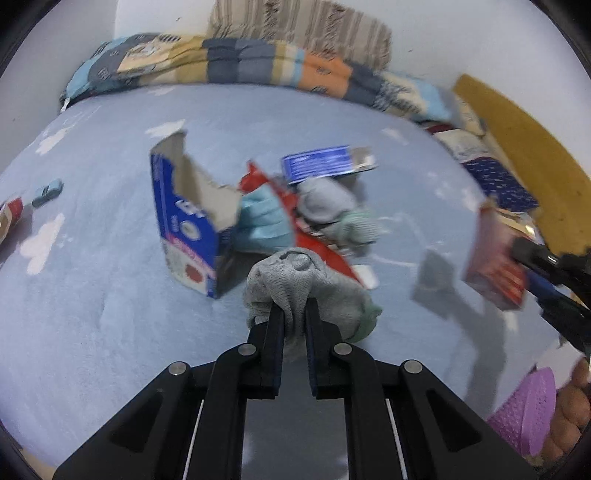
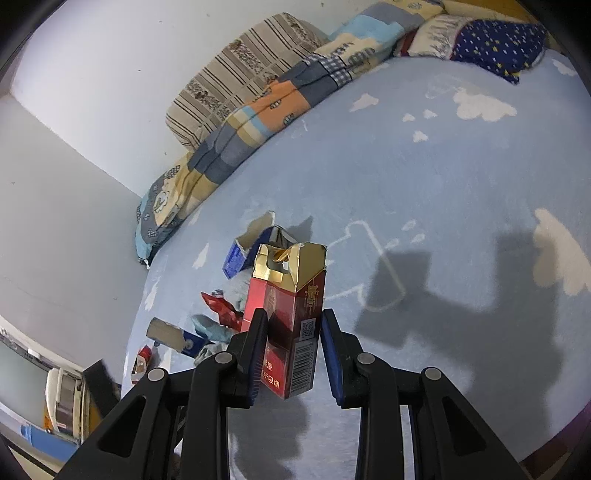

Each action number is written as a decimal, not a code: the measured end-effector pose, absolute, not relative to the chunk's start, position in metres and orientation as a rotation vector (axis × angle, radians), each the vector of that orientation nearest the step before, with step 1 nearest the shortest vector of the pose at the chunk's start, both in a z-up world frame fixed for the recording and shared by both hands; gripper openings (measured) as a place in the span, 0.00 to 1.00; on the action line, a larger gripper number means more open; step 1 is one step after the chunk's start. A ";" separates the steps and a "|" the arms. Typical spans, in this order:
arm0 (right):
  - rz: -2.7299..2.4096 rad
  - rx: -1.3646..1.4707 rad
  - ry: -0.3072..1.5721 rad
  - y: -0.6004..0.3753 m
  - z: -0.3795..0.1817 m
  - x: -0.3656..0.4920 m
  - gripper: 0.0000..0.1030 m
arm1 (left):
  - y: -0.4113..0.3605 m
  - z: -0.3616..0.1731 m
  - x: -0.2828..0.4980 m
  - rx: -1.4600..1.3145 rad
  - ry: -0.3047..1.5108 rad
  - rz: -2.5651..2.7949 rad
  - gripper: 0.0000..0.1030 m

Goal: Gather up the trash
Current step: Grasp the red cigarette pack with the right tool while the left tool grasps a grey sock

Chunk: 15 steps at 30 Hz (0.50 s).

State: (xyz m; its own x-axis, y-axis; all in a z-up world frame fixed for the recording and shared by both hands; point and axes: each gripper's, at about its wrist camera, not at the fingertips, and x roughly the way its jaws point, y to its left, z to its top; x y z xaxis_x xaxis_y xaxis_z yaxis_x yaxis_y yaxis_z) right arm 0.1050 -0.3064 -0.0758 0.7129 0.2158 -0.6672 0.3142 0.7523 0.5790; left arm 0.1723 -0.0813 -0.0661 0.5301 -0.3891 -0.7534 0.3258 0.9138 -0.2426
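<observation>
My left gripper is shut on a bunched grey sock lying on the light-blue bed sheet. Just beyond it is a heap: a torn blue carton, a light-blue sock, a red wrapper, another grey sock and a flat blue packet. My right gripper is shut on a red and gold cigarette pack, upright and torn at the top, held above the sheet. In the left wrist view that pack shows blurred at the right.
A patchwork quilt and a striped pillow line the wall at the far edge. A small toy car sits far left. A wooden headboard and star-print pillow bound the right. A purple slipper lies below the bed edge.
</observation>
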 end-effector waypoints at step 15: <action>-0.089 0.643 0.673 -0.314 -0.036 0.069 0.30 | -0.109 -0.012 0.122 -0.009 0.712 -0.649 0.10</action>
State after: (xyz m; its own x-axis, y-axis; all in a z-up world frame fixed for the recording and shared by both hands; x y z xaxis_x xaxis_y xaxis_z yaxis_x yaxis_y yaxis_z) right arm 0.0694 -0.3138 -0.0358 0.7860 0.1243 -0.6056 0.2778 0.8040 0.5257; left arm 0.1216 -0.1088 -0.0118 0.5711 -0.5558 -0.6041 0.5502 0.8053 -0.2208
